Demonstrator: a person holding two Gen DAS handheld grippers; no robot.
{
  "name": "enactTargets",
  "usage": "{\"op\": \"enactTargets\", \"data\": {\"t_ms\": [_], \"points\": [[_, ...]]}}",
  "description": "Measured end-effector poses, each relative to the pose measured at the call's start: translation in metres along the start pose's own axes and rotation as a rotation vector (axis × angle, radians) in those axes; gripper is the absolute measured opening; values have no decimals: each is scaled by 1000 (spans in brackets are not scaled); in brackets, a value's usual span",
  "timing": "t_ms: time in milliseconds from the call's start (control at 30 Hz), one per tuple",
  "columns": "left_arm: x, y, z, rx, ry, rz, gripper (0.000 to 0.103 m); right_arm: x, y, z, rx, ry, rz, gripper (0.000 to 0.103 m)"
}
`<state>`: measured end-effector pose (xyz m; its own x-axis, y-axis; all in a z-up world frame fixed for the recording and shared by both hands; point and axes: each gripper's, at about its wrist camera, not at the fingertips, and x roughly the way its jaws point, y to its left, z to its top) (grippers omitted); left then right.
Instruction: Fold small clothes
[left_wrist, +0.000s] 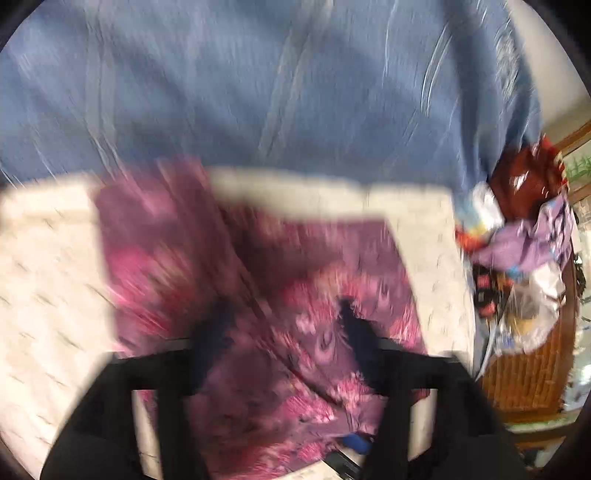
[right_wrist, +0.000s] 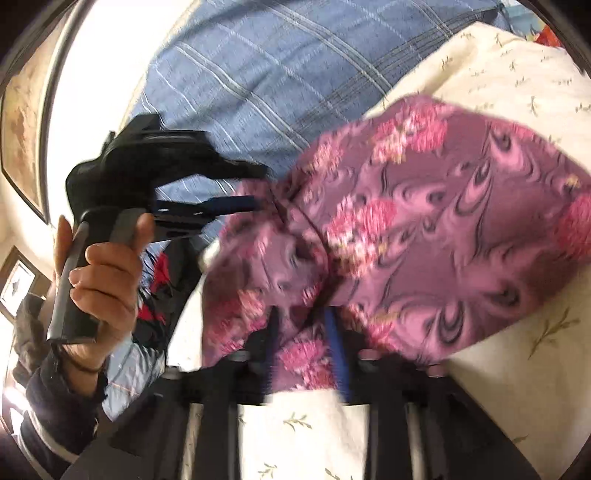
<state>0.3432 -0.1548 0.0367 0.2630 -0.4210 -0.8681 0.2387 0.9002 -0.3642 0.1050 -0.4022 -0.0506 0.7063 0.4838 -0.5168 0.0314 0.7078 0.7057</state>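
- Risk: the purple-and-pink floral cloth garment (right_wrist: 424, 229) may slip from a pinch if the two grips are pulled apart unevenly; the fold would be lost.
- Right gripper (right_wrist: 306, 350): jaws closed to a narrow gap, cloth pinched between.
- Left gripper (right_wrist: 247, 188): jaws seemingly nipped on the edge; blurred.
- Garment lifted partly off the cream sprigged bed cover (right_wrist: 517, 66).

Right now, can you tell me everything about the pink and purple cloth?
The purple floral garment is thin, soft-looking fabric with pink flower clusters and dark peacock-feather swirls. It is bunched and partly lifted over a cream sheet with small sprigs. The right gripper pinches its near edge; the left gripper grips its other side. Much of it is motion-blurred.
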Motion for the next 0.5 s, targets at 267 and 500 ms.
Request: {"op": "enactTargets", "data": {"t_ms": [267, 500], "points": [[47, 17, 15, -23, 116, 177, 88, 7, -2, 14, -15, -62, 13, 52], [83, 10, 4, 28, 113, 351, 84, 20, 3, 17, -99, -44, 9, 49]]}}
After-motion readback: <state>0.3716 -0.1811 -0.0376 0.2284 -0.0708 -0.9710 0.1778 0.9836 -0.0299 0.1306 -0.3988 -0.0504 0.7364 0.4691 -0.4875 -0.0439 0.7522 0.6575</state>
